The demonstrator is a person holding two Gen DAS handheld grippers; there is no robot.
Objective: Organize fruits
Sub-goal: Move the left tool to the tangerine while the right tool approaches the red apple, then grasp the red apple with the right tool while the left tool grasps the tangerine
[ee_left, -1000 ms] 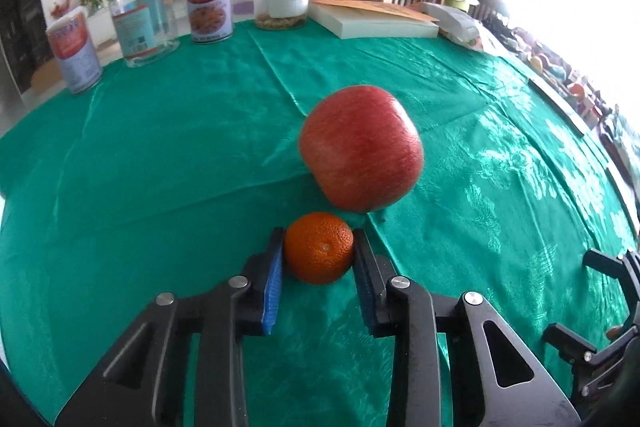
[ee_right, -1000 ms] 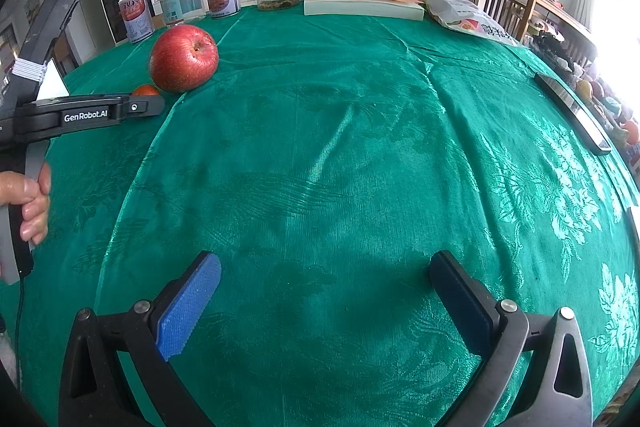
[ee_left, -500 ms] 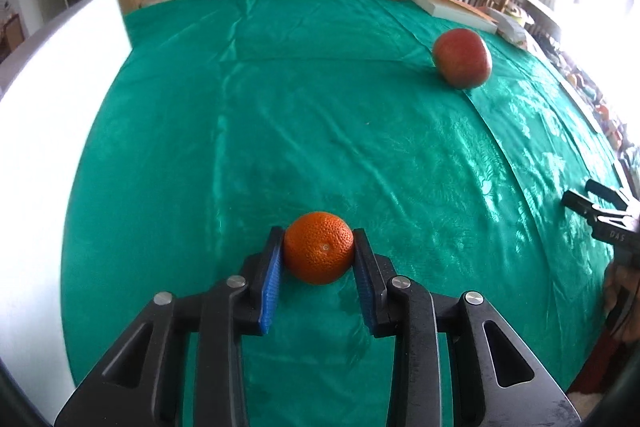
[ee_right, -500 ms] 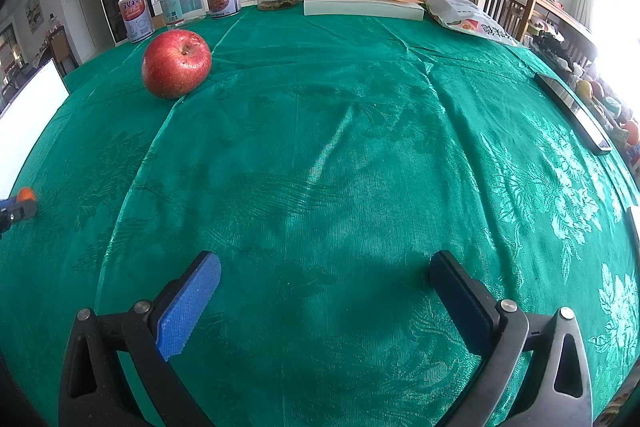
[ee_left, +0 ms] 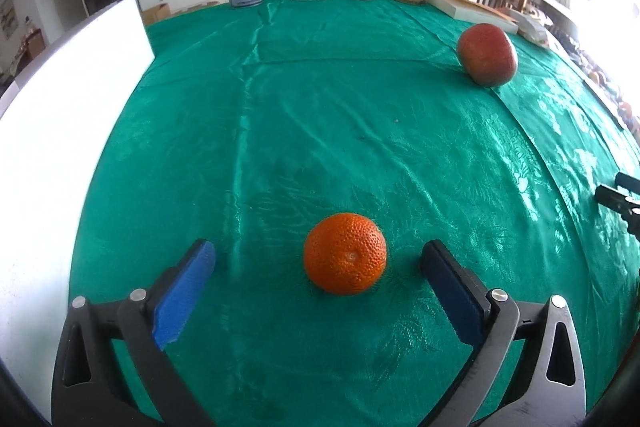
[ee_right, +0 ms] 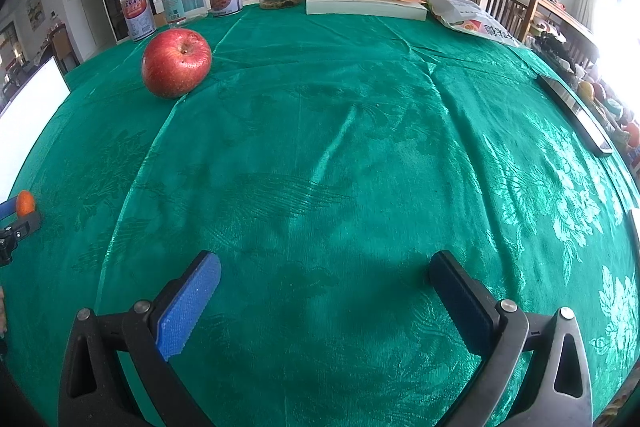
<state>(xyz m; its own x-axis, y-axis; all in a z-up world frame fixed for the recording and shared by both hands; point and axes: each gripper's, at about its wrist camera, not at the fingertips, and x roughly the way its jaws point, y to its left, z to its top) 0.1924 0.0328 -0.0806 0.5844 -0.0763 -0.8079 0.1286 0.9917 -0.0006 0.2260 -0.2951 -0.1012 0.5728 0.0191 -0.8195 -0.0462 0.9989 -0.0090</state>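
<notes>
Releasing the tangerine point(ee_left: 345, 259), the left tool point(ee_left: 318, 275) is just spreading its pads clear of the fruit sitting between them on the counter point(ee_left: 320, 131), so next it likely needs backing off toward the apple point(ee_left: 486, 55) far ahead-right.

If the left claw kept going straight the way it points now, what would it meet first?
The mandarin: it sits on the green tablecloth between the left claw's just-opened jaws, touching neither pad. Pushed on, the claw's throat would probably meet it, though depth is hard to judge.
</notes>
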